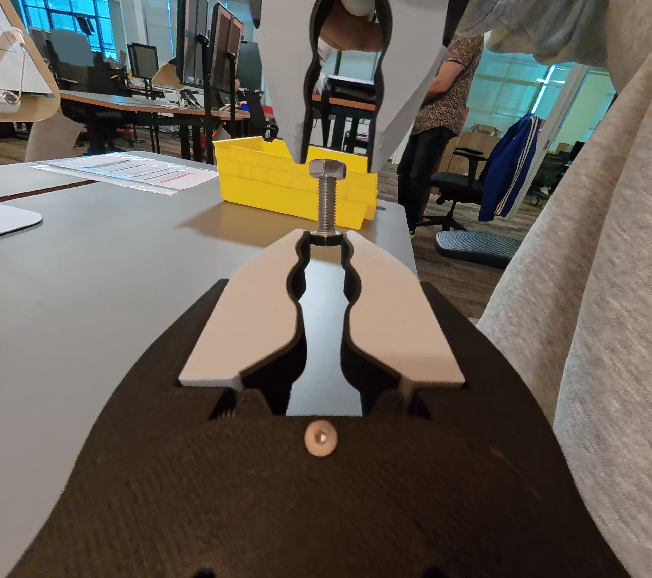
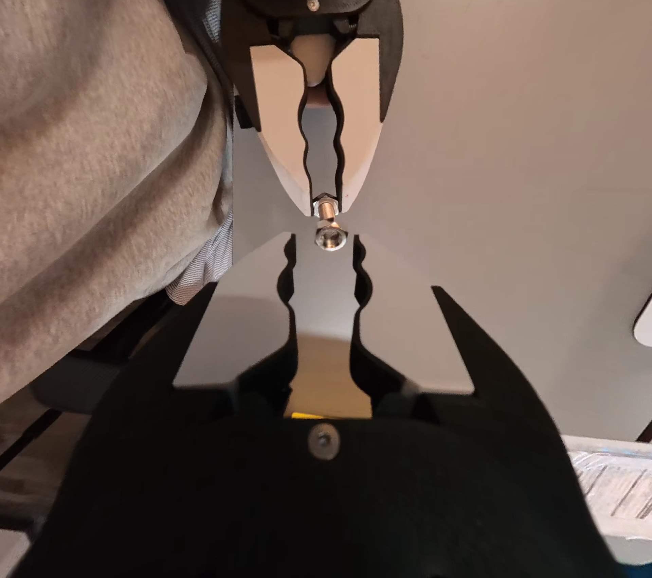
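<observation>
A steel hex bolt (image 1: 327, 201) stands upright, its lower end threaded into a nut (image 1: 325, 238). My left gripper (image 1: 326, 236) is shut on the nut and holds it just above the grey table (image 1: 106, 278). My right gripper (image 1: 335, 163) comes down from above. It is open, with its tips on either side of the bolt head and a small gap on each side. In the right wrist view the bolt head (image 2: 331, 239) sits between my right gripper's (image 2: 324, 240) tips. The left gripper (image 2: 326, 208) clamps the nut (image 2: 326, 202) beyond it.
A yellow plastic bin (image 1: 282, 187) stands behind the bolt near the table's far edge. A sleeved paper sheet (image 1: 130, 172) lies far left and a white rounded object (image 1: 14, 218) at the left edge. A grey sleeve (image 1: 582, 278) fills the right. A person (image 1: 444, 102) stands beyond by office chairs. The tips of both grippers are at nearly the same place.
</observation>
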A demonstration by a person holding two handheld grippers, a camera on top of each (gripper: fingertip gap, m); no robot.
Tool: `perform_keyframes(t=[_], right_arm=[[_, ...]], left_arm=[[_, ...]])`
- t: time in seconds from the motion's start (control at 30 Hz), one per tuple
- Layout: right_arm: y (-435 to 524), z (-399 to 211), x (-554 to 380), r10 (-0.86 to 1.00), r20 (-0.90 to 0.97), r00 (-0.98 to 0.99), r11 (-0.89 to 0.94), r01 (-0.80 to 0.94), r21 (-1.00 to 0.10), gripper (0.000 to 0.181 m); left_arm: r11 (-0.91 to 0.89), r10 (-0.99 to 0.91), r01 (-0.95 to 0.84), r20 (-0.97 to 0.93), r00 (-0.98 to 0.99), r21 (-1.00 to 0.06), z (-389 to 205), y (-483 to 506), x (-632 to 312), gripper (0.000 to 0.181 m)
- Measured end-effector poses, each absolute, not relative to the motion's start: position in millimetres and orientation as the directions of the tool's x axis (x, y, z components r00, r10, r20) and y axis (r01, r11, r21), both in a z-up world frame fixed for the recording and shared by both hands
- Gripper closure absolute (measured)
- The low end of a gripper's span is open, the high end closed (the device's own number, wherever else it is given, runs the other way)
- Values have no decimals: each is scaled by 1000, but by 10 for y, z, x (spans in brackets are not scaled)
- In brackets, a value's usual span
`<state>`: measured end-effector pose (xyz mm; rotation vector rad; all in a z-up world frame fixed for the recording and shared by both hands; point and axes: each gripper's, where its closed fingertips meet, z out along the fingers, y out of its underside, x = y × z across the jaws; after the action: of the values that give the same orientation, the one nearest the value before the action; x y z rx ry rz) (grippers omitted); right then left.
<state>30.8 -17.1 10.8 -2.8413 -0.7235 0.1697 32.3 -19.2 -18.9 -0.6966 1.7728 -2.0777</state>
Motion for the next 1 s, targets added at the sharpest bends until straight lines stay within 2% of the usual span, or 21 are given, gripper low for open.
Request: perform_keyframes(t=[0.1,0.4,0.57,0.77,1.0], right_arm=[[-164,130,282,499,-39,866,-842,474,-257,148],[-189,204,170,523,-47,851,-807,477,-348,154],[-190,202,143,596,39,802,-746,571,-343,154],[-209,214,70,662,47,748,-690,632,-352,161],[-249,210,28,681,11,732,-685,642,-345,162]], left_arm=[[-199,-519,-46,145,-842,-979,-151,-201,288,164],[-228,-484,-2,115,-867,-974,-85,-222,201,164],[-234,-461,9,102,-882,-972,-63,-243,155,164],[-231,-434,26,80,-898,-973,-40,-276,90,164],[-216,-414,31,62,-908,-976,-45,-313,46,164]])
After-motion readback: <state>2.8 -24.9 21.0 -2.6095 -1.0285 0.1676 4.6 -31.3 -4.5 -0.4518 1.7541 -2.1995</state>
